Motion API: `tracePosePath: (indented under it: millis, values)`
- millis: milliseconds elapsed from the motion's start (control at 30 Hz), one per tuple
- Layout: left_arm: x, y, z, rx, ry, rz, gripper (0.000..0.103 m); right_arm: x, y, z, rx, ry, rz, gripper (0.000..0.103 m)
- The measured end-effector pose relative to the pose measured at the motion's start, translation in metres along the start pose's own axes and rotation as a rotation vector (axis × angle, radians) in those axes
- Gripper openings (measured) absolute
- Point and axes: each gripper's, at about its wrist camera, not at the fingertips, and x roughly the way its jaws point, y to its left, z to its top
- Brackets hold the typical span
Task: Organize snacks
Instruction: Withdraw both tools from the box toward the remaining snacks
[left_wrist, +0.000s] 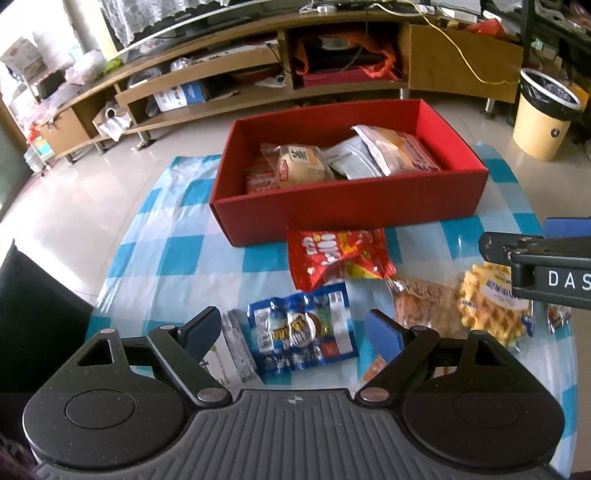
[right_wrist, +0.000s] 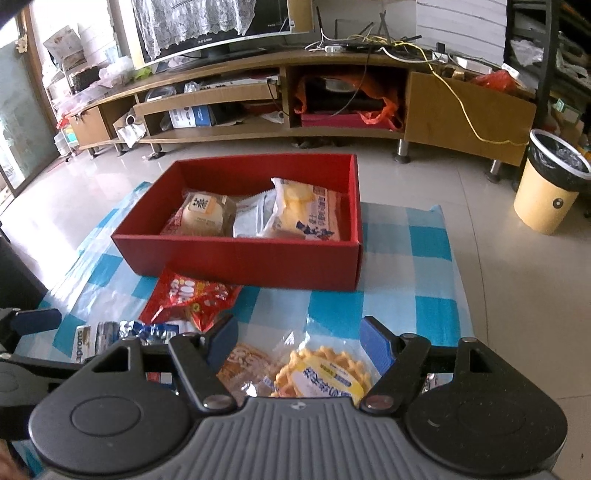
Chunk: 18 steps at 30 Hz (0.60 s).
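A red box (left_wrist: 343, 214) (right_wrist: 243, 258) on the blue-checked cloth holds several wrapped snacks, among them a bun (left_wrist: 301, 166) (right_wrist: 205, 216) and a yellow cake pack (right_wrist: 303, 210). In front of it lie a red snack bag (left_wrist: 336, 256) (right_wrist: 188, 299), a blue packet (left_wrist: 303, 328) (right_wrist: 147, 328), a brown biscuit pack (left_wrist: 424, 299) (right_wrist: 243, 365) and a waffle pack (left_wrist: 495, 306) (right_wrist: 325, 376). My left gripper (left_wrist: 295, 332) hangs open above the blue packet. My right gripper (right_wrist: 299, 341) (left_wrist: 517, 254) is open over the waffle and biscuit packs, touching neither.
The checked cloth (left_wrist: 177, 251) (right_wrist: 406, 295) covers a low table whose edges drop to a tiled floor. A long wooden TV stand (left_wrist: 258, 74) (right_wrist: 258, 103) runs along the back. A yellow waste bin (left_wrist: 543, 122) (right_wrist: 546, 192) stands at right. A dark object (left_wrist: 33, 325) sits at left.
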Motion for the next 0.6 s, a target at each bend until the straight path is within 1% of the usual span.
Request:
tracePosePath:
  millis: [367,600]
  values:
    - [0.003,-0.012,-0.009,0.046,0.015,-0.014,0.09,0.002,-0.012,-0.01,0.006,0.034,-0.018,0.069]
    - [0.01,-0.021,-0.013,0.072,0.032,-0.004,0.09,0.004,-0.016,-0.014,0.015,0.049,-0.023,0.069]
